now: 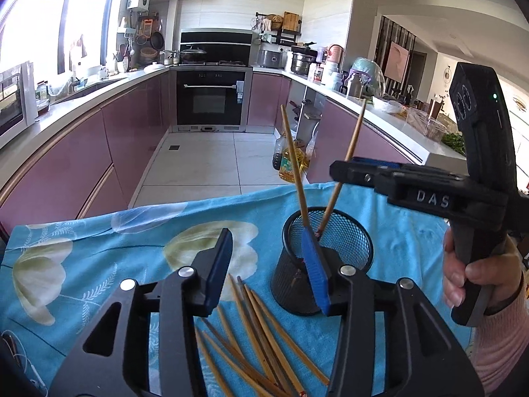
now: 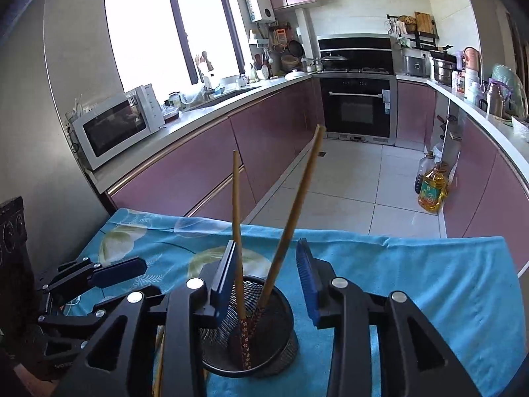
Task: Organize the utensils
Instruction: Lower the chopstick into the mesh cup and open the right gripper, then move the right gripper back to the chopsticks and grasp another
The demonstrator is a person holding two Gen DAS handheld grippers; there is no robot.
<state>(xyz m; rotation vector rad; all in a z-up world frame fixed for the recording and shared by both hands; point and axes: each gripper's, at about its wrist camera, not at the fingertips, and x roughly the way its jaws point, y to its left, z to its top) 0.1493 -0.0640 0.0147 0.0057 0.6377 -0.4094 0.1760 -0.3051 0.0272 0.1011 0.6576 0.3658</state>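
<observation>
My left gripper (image 1: 267, 266) is spread wide and holds nothing; it hangs low over the near edge of the table (image 1: 82, 264), which is covered by a blue flowered cloth. Below its fingers, at that near edge, lies a loose pile of chopsticks (image 1: 261, 340) — bamboo, crossing one another, flat on the cloth. Just beyond my left gripper's right finger stands the black mesh cup (image 1: 327, 258), upright on the cloth toward the table's right half. Two chopsticks (image 1: 294, 168) stand in the cup, leaning apart in a V, their thin ends up and their patterned ends at the cup bottom. My right gripper (image 2: 266, 279) is likewise spread, nothing between its pads; it hovers above the cup, with one blue pad on each side of the two standing sticks. From the right wrist view the left pad sits just beside the left stick — whether it touches, I cannot tell. The right stick leans through the gap between the pads, apart from both. From the left wrist view my right gripper enters from the right side, level with the sticks' mid-length, my hand (image 1: 476, 278) wrapped round its grip. Beyond the far edge of the table are a tiled floor (image 1: 205, 158) and pink cabinets (image 1: 139, 139); a bottle of oil (image 2: 431, 192) stands on the floor.
</observation>
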